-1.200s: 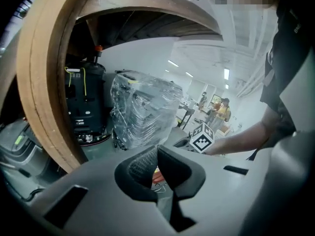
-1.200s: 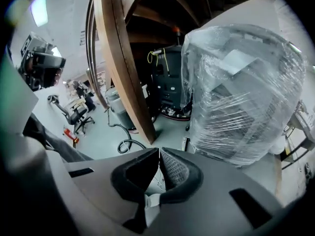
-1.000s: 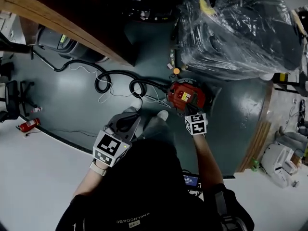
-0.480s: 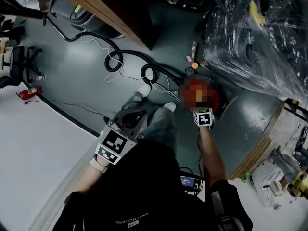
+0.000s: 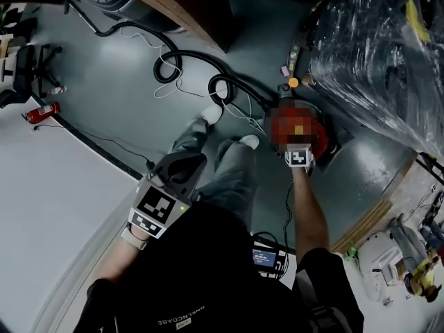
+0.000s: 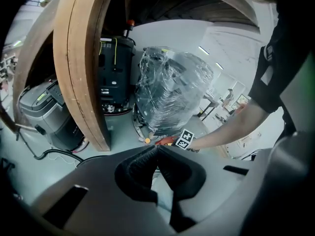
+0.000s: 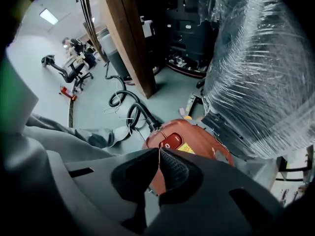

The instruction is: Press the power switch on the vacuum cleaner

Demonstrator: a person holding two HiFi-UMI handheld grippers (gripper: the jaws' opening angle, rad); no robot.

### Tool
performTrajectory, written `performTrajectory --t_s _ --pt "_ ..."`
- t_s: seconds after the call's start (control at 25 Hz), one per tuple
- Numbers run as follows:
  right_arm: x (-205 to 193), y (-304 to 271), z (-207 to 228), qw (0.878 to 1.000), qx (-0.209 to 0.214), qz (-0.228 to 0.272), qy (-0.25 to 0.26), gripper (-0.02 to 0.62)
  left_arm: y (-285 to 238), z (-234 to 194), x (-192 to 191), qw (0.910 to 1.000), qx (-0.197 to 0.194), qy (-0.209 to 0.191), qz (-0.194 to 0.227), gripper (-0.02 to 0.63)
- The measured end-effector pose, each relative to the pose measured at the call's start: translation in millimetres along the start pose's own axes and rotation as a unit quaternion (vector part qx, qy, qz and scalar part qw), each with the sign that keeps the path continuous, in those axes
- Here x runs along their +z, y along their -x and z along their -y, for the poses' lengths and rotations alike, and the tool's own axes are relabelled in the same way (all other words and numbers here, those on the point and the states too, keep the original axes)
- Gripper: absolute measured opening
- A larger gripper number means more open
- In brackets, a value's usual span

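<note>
The red vacuum cleaner point(image 5: 300, 127) sits on the grey floor beside the wrapped pallet, and its body point(image 7: 197, 136) fills the middle of the right gripper view. Its red rocker power switch point(image 7: 170, 140) lies on top near the hose inlet. My right gripper point(image 7: 159, 152) is shut, with its tips just short of the switch; whether they touch it I cannot tell. In the head view its marker cube point(image 5: 299, 157) hangs right over the vacuum. My left gripper point(image 5: 182, 168) is shut and empty, held back by the person's left knee.
A black hose point(image 5: 225, 92) loops from the vacuum toward a grey machine point(image 6: 44, 112) under a curved wooden beam point(image 6: 83, 68). A plastic-wrapped pallet load point(image 5: 381, 47) stands close behind the vacuum. The person's shoes point(image 5: 248, 142) are beside it. A red extinguisher point(image 5: 41, 111) lies at far left.
The right arm has reached further out, bringing the right gripper down onto the vacuum. The head camera has shifted, so the scene slid. The left gripper stays near the knee.
</note>
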State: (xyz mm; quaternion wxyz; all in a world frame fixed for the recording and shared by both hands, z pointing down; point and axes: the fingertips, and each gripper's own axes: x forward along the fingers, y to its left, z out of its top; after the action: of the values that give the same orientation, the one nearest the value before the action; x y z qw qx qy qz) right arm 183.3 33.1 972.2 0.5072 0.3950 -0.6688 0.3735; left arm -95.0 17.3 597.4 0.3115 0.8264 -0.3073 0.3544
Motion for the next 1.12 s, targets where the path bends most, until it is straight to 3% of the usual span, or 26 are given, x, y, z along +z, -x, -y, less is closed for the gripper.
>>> performTrajectory --t_s 0.32,0.6,0.72,1.12 --pt "-9 -49 14 1.0 -0.002 -0.027 0.0 0.025 -17 -9 -29 0.9996 -0.002 0.013 -0.025 0.014" --pt "-13 -71 4 0.998 -0.002 -0.056 0.03 0.026 -20 -18 -42 0.9991 0.007 0.026 -0.034 0.014" --pt "-11 -68 5 0.998 -0.021 -0.055 0.035 0.026 -19 -21 -46 0.9988 0.011 0.03 -0.037 0.014" --pt "-6 -56 0 0.999 -0.021 -0.044 0.011 0.025 -10 -17 -46 0.9993 0.008 0.022 -0.031 0.014"
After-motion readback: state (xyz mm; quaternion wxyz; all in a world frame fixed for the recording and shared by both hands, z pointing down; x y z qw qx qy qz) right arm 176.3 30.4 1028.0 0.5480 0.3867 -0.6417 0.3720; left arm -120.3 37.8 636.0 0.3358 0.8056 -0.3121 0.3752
